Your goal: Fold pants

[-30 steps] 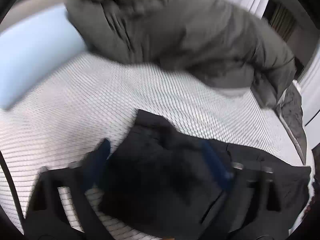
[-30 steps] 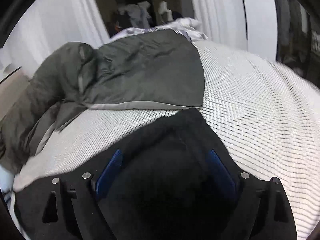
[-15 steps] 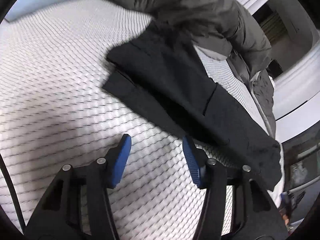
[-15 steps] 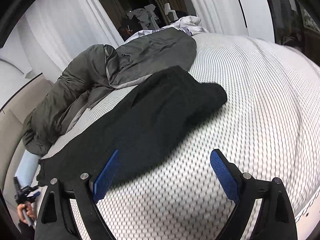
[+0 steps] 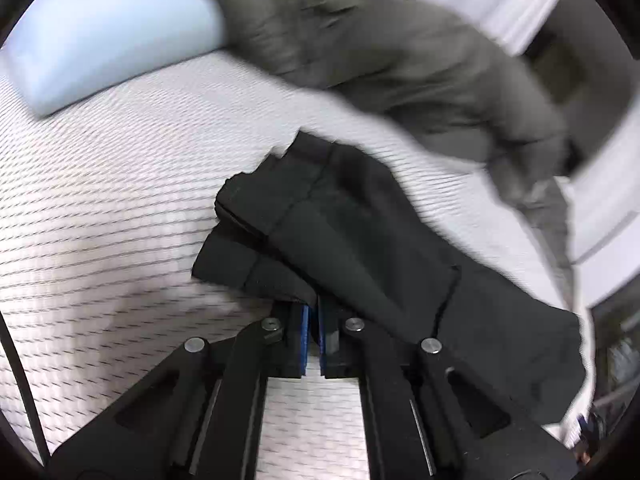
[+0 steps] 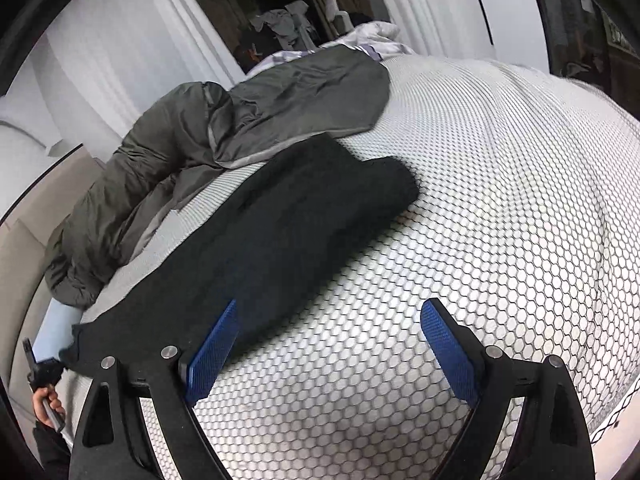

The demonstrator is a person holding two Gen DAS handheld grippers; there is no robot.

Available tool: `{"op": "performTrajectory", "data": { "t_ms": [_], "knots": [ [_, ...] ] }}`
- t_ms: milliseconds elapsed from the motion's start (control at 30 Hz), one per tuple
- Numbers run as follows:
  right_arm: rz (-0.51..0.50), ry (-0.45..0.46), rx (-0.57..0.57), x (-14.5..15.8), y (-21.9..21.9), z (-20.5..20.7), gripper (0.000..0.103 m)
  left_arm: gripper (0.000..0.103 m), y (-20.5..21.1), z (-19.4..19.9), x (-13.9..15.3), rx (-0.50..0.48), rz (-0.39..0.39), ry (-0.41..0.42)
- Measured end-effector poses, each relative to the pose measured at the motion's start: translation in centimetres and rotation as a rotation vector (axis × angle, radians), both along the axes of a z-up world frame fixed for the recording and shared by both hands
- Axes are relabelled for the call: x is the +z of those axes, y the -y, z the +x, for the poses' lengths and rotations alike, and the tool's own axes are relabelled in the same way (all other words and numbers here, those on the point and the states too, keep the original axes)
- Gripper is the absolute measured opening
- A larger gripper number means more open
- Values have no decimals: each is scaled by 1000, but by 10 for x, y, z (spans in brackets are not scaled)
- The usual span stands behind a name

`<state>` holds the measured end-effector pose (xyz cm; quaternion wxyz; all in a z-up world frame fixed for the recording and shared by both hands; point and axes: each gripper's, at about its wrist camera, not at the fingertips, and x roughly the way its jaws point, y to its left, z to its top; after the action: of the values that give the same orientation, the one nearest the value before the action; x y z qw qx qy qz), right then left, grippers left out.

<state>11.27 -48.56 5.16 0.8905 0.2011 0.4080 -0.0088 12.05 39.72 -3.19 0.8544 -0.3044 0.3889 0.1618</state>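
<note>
Blue-padded jaws of the left gripper (image 5: 313, 320) have just closed on the near edge of the black pants (image 5: 360, 248), folded lengthwise on the honeycomb mattress cover (image 6: 500, 200). Right gripper (image 6: 328, 340) hovers, jaws wide apart, empty. Beyond lie a grey jacket (image 6: 280, 100) and a pale blue pillow (image 5: 108, 36).

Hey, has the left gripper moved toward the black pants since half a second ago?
Yes. The left gripper has closed in on the black pants lying on the mattress, its fingers just shut at their edge.

Left gripper (image 5: 311, 334): black linkage arms, silver screws, blue ribbed pads. Right gripper (image 6: 332, 354): same build. Dark sleeve (image 6: 50, 446) at left hand.
</note>
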Motion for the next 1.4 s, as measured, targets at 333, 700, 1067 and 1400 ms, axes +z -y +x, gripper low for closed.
{"op": "performTrajectory", "data": {
  "t_ms": [333, 700, 1067, 1400],
  "knots": [
    [250, -49, 23, -34, 4, 32, 92, 62, 30, -62, -11, -92, -201, 101],
    [518, -32, -108, -78, 0, 89, 3, 3, 65, -4, -27, -15, -240, 93],
    [413, 50, -61, -41, 32, -61, 1, 2, 102, -115, -10, -107, -122, 102],
    [207, 39, -117, -14, 48, -124, 57, 46, 111, -166, 2, -118, -12, 14]
  ]
}}
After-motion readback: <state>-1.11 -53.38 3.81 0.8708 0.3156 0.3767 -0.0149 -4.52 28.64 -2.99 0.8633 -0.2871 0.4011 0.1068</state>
